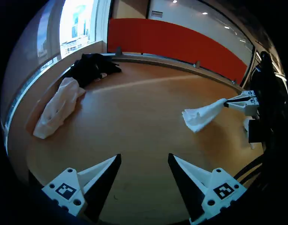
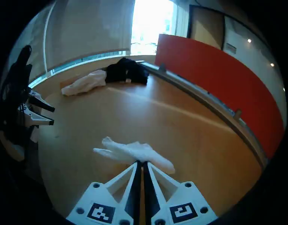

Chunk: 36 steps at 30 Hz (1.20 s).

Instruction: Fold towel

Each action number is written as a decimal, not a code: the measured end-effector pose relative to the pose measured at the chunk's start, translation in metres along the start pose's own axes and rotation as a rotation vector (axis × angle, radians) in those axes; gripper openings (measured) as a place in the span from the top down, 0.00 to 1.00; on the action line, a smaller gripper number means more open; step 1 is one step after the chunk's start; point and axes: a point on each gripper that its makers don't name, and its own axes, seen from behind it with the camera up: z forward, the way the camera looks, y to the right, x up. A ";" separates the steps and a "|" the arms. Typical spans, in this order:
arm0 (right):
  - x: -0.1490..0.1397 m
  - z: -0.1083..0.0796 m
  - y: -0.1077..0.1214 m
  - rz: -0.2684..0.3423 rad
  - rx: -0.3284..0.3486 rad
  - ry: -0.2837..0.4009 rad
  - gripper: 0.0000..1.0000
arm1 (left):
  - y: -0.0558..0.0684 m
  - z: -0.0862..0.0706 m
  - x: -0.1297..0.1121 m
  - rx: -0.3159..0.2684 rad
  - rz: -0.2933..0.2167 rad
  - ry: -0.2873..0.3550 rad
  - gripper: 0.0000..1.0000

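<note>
Right gripper view first: my right tongs [image 2: 140,163] are pressed together on one end of the towel [image 2: 136,153], both fingers pinching it at the tips. It's a small white towel, crumpled and bunched into a rumpled strip, stretching away from the tips with loose lobes at the far end. Left gripper view gives me the side angle: the towel [image 1: 200,116] hangs out from the right tongs [image 1: 228,102] and slopes down towards the counter [image 1: 144,105], its wide free end low, and I can't tell whether that end touches the wood. My left tongs [image 1: 144,157] are wide apart with nothing between them, over bare wood well clear of the towel; I see them again at the left of the right gripper view [image 2: 53,116], fingers spread. Far across the counter [image 2: 162,120], a heap of white cloth [image 1: 59,107] lies along the edge touching a black garment [image 1: 93,67], under the bright window [image 1: 78,26], with a red panel [image 1: 174,41] running along the back. For markings, I've got black-and-white square markers [image 1: 65,190] on the bases of the tongs, and a small wall sign [image 1: 157,14] too small to read.
</note>
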 end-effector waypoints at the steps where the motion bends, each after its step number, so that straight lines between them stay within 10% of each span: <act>1: 0.004 -0.004 0.003 -0.001 -0.004 0.005 0.97 | 0.002 0.000 0.002 -0.005 0.005 0.003 0.08; 12: 0.016 -0.058 0.053 0.000 -0.072 0.025 0.97 | 0.030 0.006 0.022 -0.053 0.040 0.020 0.08; 36: -0.076 -0.187 0.195 0.102 -0.267 -0.034 0.97 | 0.091 0.025 0.037 -0.098 0.102 0.008 0.08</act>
